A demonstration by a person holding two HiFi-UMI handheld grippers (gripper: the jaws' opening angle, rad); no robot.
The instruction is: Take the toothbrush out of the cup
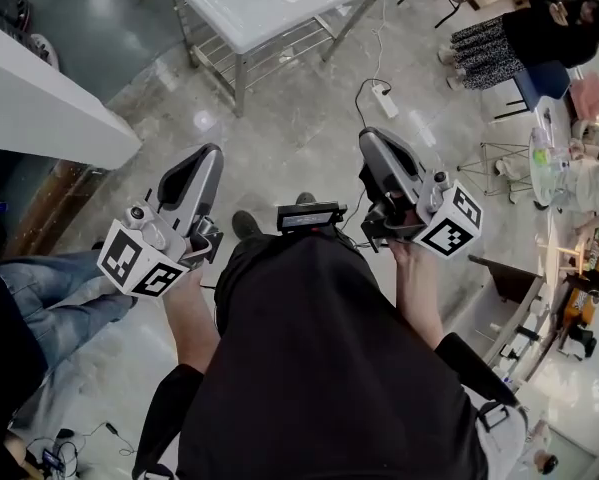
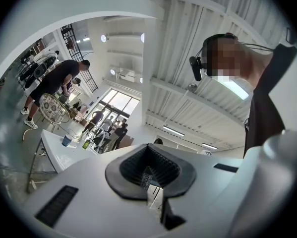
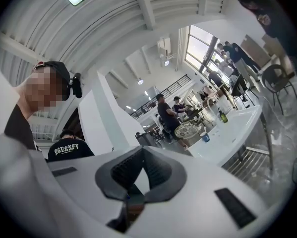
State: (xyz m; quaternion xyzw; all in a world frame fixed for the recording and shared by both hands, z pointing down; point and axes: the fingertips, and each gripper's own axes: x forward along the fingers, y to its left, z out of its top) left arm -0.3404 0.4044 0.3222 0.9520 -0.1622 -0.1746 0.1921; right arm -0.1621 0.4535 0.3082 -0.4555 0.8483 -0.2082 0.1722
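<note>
Both grippers are held in front of the person's chest, well away from the white sink table (image 1: 269, 8). In the head view the left gripper (image 1: 209, 154) and the right gripper (image 1: 371, 140) point towards that table, both shut with nothing between the jaws. A small blue cup (image 2: 66, 140) stands on the table top far off in the left gripper view, and the same blue cup (image 3: 205, 138) shows in the right gripper view. The toothbrush is too small to make out. From their own cameras the left gripper (image 2: 149, 171) and the right gripper (image 3: 138, 176) show closed black pads.
A green bottle (image 2: 86, 144) stands beside the cup. A power strip (image 1: 384, 98) and its cable lie on the floor near the table. A seated person (image 1: 539, 33) is at the far right, another person's legs (image 1: 49, 283) are at the left, and cluttered tables (image 1: 564, 228) line the right side.
</note>
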